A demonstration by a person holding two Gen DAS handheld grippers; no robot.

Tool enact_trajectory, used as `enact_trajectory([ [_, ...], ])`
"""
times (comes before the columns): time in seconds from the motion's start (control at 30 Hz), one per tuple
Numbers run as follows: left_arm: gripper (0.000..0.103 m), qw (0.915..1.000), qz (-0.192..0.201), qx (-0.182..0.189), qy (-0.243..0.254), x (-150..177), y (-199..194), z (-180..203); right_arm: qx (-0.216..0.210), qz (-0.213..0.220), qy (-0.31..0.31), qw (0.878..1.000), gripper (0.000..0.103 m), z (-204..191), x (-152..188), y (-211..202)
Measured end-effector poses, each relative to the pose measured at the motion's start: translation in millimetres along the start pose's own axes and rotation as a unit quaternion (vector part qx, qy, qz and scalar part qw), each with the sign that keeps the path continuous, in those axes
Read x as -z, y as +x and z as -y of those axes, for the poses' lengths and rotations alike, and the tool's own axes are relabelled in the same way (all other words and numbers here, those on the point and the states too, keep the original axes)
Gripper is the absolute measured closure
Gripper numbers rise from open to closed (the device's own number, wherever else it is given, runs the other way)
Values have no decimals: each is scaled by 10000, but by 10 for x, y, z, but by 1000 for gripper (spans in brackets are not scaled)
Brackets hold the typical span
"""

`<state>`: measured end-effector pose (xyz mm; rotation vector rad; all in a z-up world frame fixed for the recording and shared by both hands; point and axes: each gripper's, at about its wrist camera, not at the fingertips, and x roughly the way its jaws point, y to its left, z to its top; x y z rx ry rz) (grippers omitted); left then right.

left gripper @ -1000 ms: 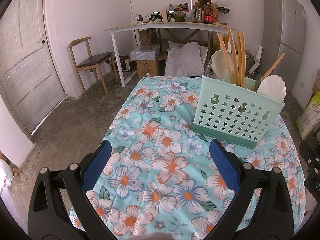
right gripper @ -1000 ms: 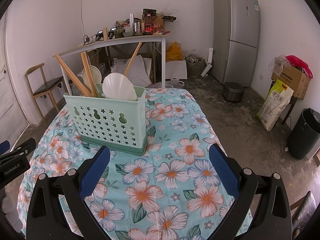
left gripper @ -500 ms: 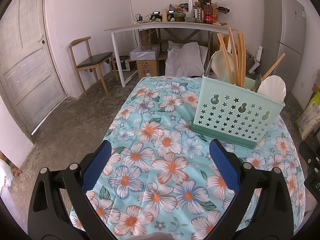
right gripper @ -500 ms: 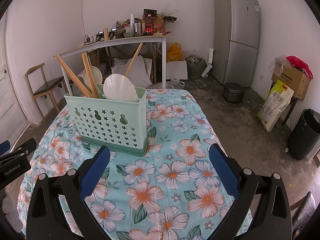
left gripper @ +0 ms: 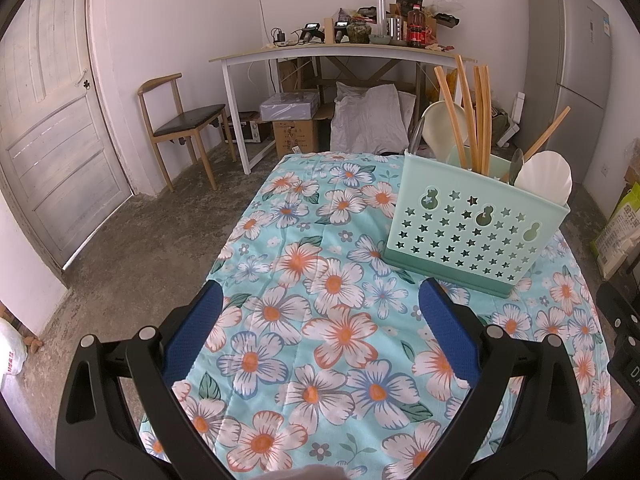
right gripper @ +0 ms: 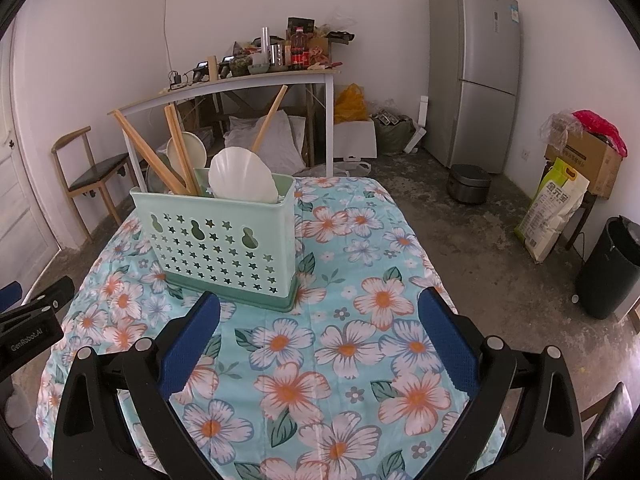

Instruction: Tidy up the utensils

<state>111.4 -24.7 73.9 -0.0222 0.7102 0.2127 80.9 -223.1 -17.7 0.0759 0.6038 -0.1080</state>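
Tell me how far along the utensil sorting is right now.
Looks finished or nearly so: chopsticks and white spoons stand inside the green holder. Nothing is in hand; the left gripper and right gripper are open. No loose utensils show on the floral tablecloth.

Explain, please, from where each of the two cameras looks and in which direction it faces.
Left wrist: sits behind the open left gripper, faces the floral tablecloth, door and chair; the mint-green perforated plastic utensil basket stands right of centre.
Right wrist: sits behind the open right gripper, faces the grey refrigerator; the basket stands left, the left gripper's black body at the left edge.
Shared: basket, tablecloth.
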Motion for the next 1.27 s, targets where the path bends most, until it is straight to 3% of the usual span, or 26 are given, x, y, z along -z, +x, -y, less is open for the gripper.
enact_trajectory([
  [1.27, 8, 10000, -35, 46, -59, 0, -15, -1, -41, -22, 14, 10000, 7, -24, -4, -1],
])
